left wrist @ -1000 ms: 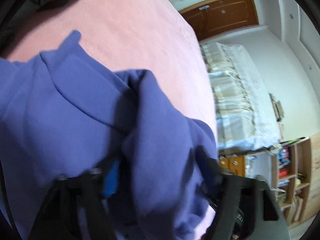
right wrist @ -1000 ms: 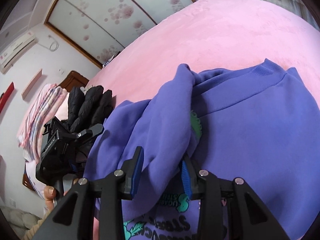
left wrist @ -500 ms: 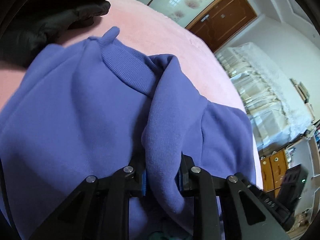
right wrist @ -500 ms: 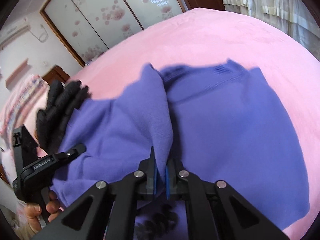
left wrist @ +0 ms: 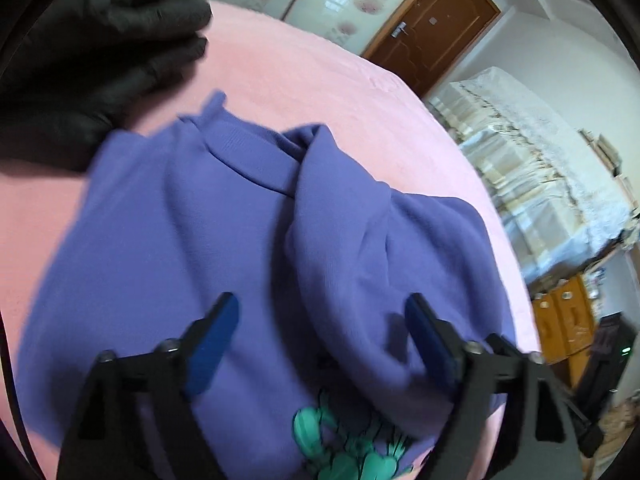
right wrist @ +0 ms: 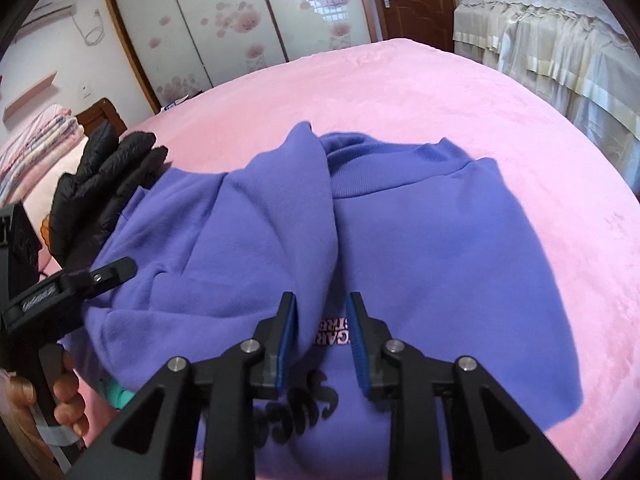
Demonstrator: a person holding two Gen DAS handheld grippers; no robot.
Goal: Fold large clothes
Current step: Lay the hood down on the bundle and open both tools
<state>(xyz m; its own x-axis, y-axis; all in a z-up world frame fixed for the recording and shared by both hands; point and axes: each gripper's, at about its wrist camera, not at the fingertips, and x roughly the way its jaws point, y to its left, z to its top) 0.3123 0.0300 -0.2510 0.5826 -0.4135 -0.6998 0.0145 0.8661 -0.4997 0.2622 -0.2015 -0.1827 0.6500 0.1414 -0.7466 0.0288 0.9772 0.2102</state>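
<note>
Purple sweatshirt (right wrist: 420, 240), spread on pink bedspread (right wrist: 440, 92); one sleeve (right wrist: 280, 216) folded across chest. Left gripper (left wrist: 320, 332) opening wide, right gripper (right wrist: 322, 332) opening, nothing pinched. Sleeve fold judged released; opposite sleeve to be taken next.

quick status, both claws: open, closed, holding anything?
Left claw: opening wide, a fold of the purple sweatshirt between the jaws, not pinched.
Right claw: opening, narrow gap, pads off the sweatshirt; holding nothing.
</note>
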